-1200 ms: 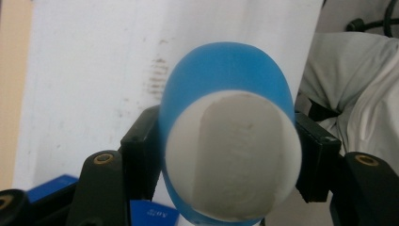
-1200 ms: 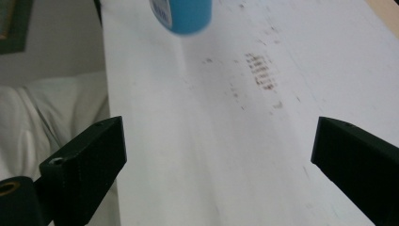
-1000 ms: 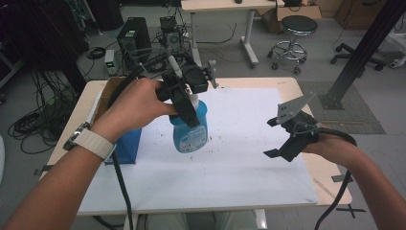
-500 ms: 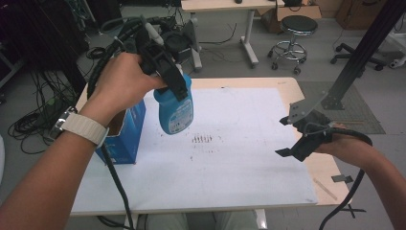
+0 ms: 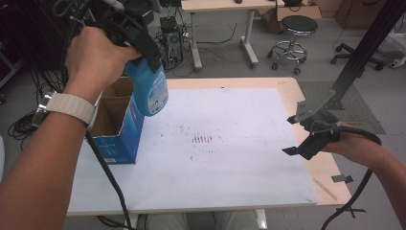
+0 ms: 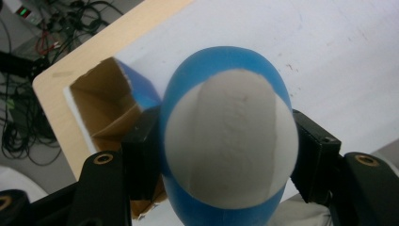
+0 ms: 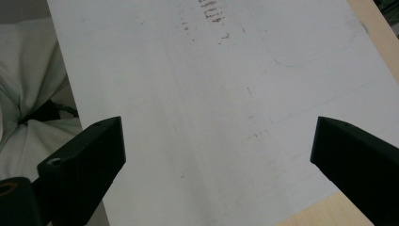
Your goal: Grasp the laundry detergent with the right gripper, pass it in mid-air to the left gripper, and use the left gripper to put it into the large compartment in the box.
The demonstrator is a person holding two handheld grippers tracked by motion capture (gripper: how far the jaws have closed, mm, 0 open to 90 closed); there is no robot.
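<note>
A blue bottle (image 5: 150, 91) with a white-and-blue label hangs in the air, held near its top by my left gripper (image 5: 141, 51), which is shut on it. It hovers above the right rim of an open blue cardboard box (image 5: 117, 125) at the table's left. From the left gripper view I look down on the bottle's white underside (image 6: 230, 146), clamped between both jaws, with the box's open mouth (image 6: 106, 110) below and to the left. My right gripper (image 5: 306, 136) floats open over the table's right edge, jaws wide apart above the white sheet (image 7: 197, 108).
The white sheet (image 5: 230, 153) covers most of the wooden table (image 5: 287, 91); dark smudge marks (image 5: 202, 139) sit at its middle. Behind the table are a stool (image 5: 297, 28), a desk, cables and computer gear. A black post (image 5: 364, 52) rises at the right.
The left gripper has carried the bottle up and leftward, from over the sheet to above the blue box. The right gripper has drifted slightly right and toward the table's near edge, still open.
</note>
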